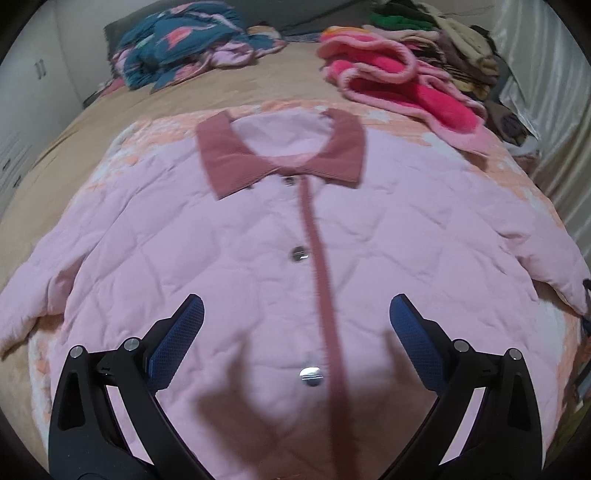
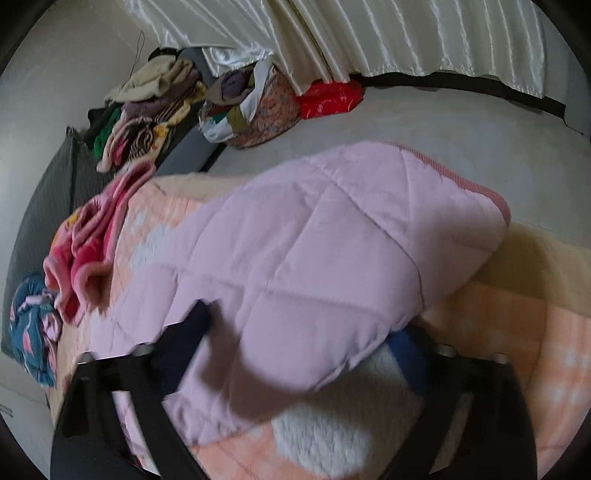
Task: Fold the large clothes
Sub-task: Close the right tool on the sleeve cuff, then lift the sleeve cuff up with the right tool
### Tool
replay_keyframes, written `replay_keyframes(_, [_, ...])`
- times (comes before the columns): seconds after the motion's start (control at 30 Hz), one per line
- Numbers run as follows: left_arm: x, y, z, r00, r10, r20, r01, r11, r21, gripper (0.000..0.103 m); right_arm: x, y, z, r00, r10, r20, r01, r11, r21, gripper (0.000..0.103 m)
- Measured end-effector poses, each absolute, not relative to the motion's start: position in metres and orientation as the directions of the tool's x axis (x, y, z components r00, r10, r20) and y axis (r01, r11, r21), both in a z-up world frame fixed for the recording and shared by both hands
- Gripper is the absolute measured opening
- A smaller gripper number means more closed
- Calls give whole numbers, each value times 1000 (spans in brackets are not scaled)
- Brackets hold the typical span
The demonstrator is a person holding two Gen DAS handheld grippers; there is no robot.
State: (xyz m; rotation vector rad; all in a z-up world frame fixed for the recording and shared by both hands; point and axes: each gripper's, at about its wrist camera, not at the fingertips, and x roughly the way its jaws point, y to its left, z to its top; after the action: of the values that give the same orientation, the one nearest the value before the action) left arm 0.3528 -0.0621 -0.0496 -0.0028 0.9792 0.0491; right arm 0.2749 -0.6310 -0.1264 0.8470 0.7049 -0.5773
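A pink quilted jacket [image 1: 288, 236] with a dusty-rose collar [image 1: 236, 158] lies flat, front up and buttoned, on an orange-and-white blanket [image 1: 122, 155]. My left gripper [image 1: 295, 310] hovers open above its lower front, holding nothing. In the right wrist view one sleeve of the jacket [image 2: 314, 266] lies across the blanket [image 2: 517, 332]. My right gripper [image 2: 303, 332] is open, with its two fingers on either side of the sleeve's near part. The picture is blurred.
A fuzzy pink garment [image 1: 402, 85] and a teal patterned one [image 1: 184, 40] lie at the far side of the bed. A clothes pile [image 1: 454, 40] sits at the back right. A bag of clothes [image 2: 255, 107] and a red bag [image 2: 328, 96] stand on the floor by the curtain [image 2: 406, 33].
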Motion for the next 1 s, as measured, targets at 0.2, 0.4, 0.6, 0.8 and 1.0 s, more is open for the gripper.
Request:
replay_keyframes(0.2, [350,-36,-43,568,46,-822,-79,997,1,94,278,-633,-118,698,-154,-700,619,621,481,30])
replay_keyframes(0.4, [350,-15,-35,574,27,-818,-106,994,-41,94,287,-606,-72,719,-209,-663,566,730,384,19])
replay_keyframes(0.6, [350,-1,-21,575,12,-818,-109,992,-62,94,300,-567,-20,753,-258,-606,494,829,261,18])
replay_keyframes(0.8, [348,15,-10,590,3,-808,-123,989,-86,94,314,-522,21,793,-249,-556,410,893,185,17])
replay_keyframes(1.0, [341,32,4,617,6,-787,-149,983,-110,94,327,-484,48,828,-207,-522,330,931,155,17])
